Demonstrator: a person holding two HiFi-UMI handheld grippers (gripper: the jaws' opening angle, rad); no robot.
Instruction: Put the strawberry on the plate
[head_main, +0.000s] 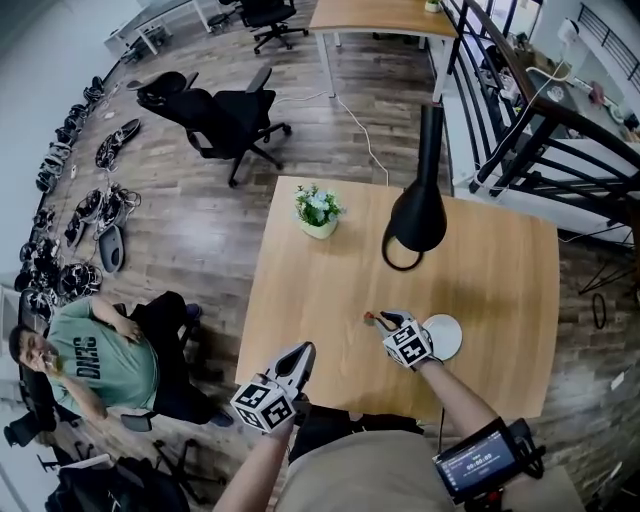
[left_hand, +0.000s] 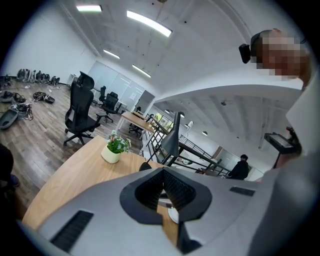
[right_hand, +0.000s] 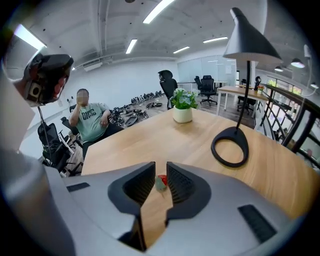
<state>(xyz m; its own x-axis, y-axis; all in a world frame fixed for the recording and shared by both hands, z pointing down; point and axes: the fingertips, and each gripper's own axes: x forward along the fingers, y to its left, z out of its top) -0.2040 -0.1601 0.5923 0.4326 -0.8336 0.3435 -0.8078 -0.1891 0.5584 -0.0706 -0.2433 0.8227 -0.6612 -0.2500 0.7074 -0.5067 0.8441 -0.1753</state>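
A small red strawberry (head_main: 371, 319) with a green leaf lies on the wooden table (head_main: 330, 270), left of a round white plate (head_main: 443, 336). My right gripper (head_main: 388, 323) hangs low over the table between the two and points at the strawberry. In the right gripper view the strawberry (right_hand: 161, 180) shows in the narrow gap just beyond the right gripper (right_hand: 160, 168), whose jaws stand slightly open and apart from it. My left gripper (head_main: 303, 352) hovers at the table's near edge, shut and holding nothing. Past the tips of the left gripper (left_hand: 162, 172) a sliver of the plate (left_hand: 173, 215) shows.
A potted plant (head_main: 318, 210) and a black desk lamp (head_main: 418, 210) with a ring base (right_hand: 230, 148) stand at the far half of the table. A person (head_main: 100, 360) sits left of the table. Office chairs (head_main: 225, 120) stand beyond; a black railing (head_main: 540, 130) runs at right.
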